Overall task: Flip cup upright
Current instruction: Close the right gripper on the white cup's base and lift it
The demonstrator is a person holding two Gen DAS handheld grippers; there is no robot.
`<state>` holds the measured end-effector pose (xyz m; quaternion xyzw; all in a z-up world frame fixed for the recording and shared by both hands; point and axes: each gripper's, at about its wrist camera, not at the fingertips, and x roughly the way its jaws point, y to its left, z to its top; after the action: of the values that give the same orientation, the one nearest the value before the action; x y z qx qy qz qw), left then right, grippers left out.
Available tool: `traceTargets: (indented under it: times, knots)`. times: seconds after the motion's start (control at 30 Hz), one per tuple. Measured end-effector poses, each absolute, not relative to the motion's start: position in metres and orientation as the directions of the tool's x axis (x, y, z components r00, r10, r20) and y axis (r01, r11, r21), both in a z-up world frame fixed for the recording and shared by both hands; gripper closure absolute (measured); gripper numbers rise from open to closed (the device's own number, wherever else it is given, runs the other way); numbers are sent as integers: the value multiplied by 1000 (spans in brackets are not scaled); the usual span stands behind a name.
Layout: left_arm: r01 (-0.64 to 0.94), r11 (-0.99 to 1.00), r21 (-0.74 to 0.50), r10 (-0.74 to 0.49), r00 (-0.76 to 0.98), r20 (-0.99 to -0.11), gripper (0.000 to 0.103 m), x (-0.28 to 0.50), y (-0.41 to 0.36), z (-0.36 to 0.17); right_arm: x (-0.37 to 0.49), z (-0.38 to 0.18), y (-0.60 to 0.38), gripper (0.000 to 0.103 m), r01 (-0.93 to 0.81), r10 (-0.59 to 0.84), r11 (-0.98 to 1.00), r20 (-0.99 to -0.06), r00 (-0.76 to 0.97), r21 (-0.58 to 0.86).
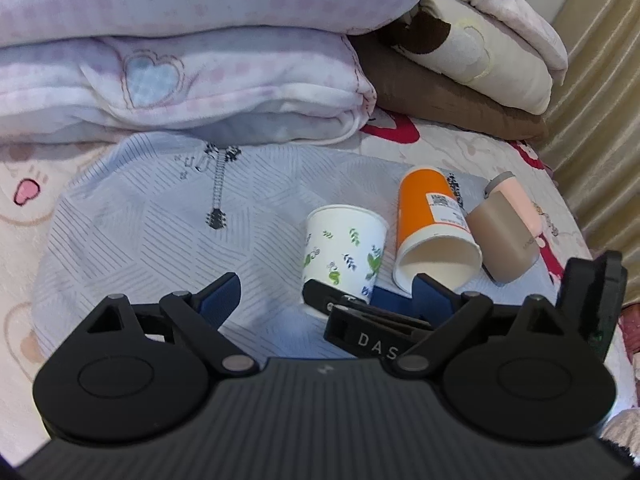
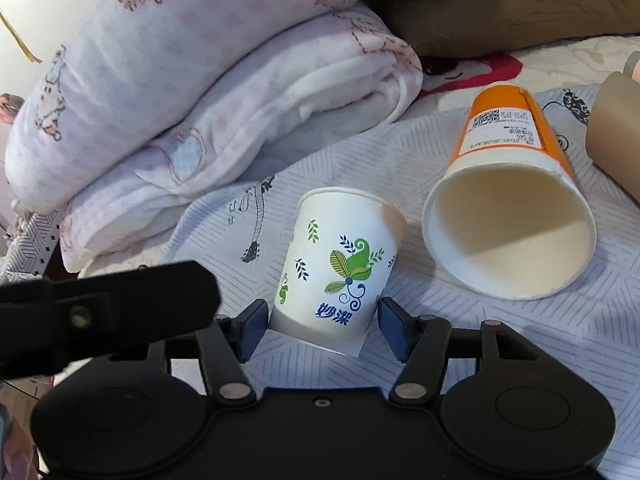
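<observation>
Three cups lie on a pale sheet point(image 2: 520, 340) over the bed; the white cup point(image 2: 340, 272), printed with green leaves, sits between the pads of the right gripper point(image 2: 322, 330), rising from them toward 12 o'clock with its wider rim away from the camera and leaning slightly toward 1 o'clock; the blue pads point(image 2: 254, 330) flank its lower end, close on both sides, though whether they press the wall cannot be told; the jaws stand at a middling width. At 2 o'clock from it the orange cup point(image 2: 508, 148) lies on its side, mouth toward the camera; a tan cup point(image 2: 616, 136) lies beyond at 3 o'clock. Folded blankets point(image 2: 200, 100) pile up at 10 o'clock. From the left wrist view, the left gripper point(image 1: 326, 294) is spread wide, holding nothing; the white cup point(image 1: 344, 252) stands at its 1 o'clock, just inside its right pad point(image 1: 434, 300).
</observation>
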<state>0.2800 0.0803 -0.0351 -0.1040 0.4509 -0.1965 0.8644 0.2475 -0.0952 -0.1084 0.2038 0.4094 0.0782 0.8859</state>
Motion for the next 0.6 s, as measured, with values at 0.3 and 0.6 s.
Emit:
traceTargets:
  times: [0.3, 0.6]
  knots:
    - [241, 866, -439, -499, 481, -721, 14, 266, 68, -37, 226, -86, -104, 38, -81, 310, 934, -677, 668, 348]
    - [291, 847, -445, -532, 483, -696, 14, 243, 59, -26, 198, -61, -123, 38, -149, 302, 952, -752, 586, 266]
